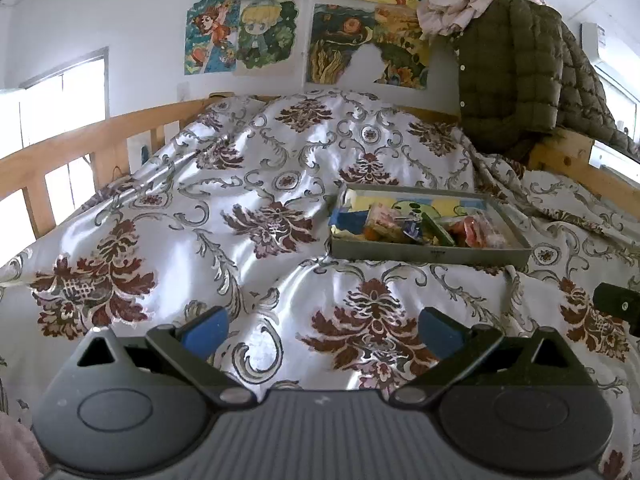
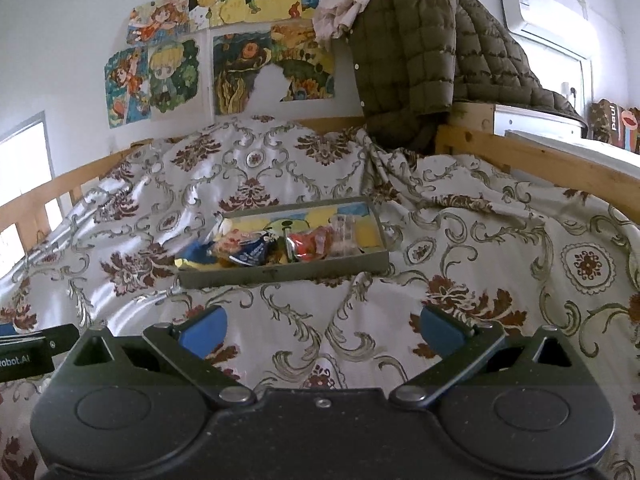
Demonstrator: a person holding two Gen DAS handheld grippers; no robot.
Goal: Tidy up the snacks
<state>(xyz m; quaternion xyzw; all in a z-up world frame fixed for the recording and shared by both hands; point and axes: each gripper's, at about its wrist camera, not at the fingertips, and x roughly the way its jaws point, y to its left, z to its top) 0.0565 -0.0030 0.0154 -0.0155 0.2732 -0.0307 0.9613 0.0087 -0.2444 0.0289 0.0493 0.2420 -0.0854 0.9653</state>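
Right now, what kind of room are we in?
Most likely a bedroom: a wooden bed frame under a floral bedspread, cartoon posters on the wall, and a quilted jacket draped over the bedpost.

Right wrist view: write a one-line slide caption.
Open right gripper hovers over a floral bedspread, facing a shallow tray of wrapped snacks.

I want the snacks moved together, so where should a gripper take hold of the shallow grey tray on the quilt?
Probably the shallow grey tray's near wall, approached from the front: it faces both open grippers, stands upright and thin enough to pinch, and the snack packets lie behind it.
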